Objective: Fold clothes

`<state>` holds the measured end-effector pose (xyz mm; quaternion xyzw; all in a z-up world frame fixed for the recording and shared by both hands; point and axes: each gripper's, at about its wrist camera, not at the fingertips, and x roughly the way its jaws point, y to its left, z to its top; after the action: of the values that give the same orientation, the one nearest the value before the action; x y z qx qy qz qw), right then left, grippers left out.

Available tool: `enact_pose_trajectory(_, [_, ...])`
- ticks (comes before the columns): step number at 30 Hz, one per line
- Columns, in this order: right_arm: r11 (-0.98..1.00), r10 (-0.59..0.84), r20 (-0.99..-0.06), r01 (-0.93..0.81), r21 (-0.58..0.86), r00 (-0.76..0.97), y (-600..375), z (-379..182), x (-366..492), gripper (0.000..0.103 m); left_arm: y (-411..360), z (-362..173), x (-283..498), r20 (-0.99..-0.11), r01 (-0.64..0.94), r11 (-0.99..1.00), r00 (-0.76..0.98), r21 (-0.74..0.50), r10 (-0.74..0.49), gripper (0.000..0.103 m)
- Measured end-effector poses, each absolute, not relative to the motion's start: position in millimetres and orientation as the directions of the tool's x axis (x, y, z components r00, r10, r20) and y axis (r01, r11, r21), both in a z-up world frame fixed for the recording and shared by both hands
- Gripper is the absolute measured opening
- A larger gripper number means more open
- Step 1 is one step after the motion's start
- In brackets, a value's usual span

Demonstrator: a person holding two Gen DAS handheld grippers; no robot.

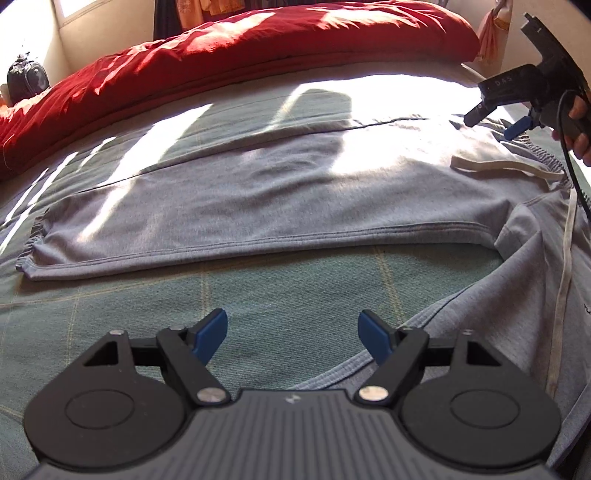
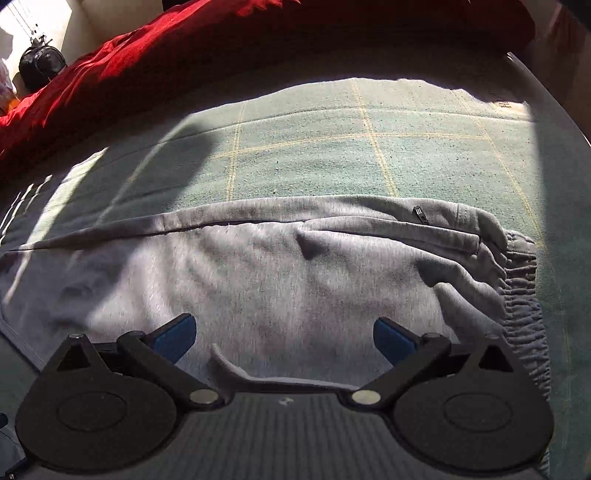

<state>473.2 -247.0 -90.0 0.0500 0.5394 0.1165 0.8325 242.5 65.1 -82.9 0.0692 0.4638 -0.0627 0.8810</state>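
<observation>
The grey sweatpants (image 1: 240,199) lie spread flat on the bed (image 1: 280,295), their near leg cut off by the frame edge. Both the left gripper (image 1: 293,338) and right gripper (image 2: 284,338) have jaws apart, empty. Harsh sunlight washes out the green checked cover; a red duvet (image 1: 221,48) lies behind.

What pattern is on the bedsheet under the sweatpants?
The bedsheet is green with thin yellow grid lines, clearest in the right wrist view.

Sunlit green checked bedspread (image 1: 295,302); red duvet (image 1: 258,48); cream wall (image 1: 110,33).
</observation>
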Motion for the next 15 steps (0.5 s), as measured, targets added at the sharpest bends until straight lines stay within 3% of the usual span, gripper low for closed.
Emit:
enact_pose_trajectory(8, [0.934,0.323,-0.884,-0.263,0.241,0.339,-230,-50,367,0.103,59,-61,188,-0.847,0.188,0.982,0.527,0.032,-0.074,0.078])
enact_pose_trajectory(15, [0.921,0.383,-0.895,-0.176,0.349,0.23,-237,-86,282,0.103,35,-70,146,-0.879,0.23,0.973,0.461,-0.012,-0.12,0.081])
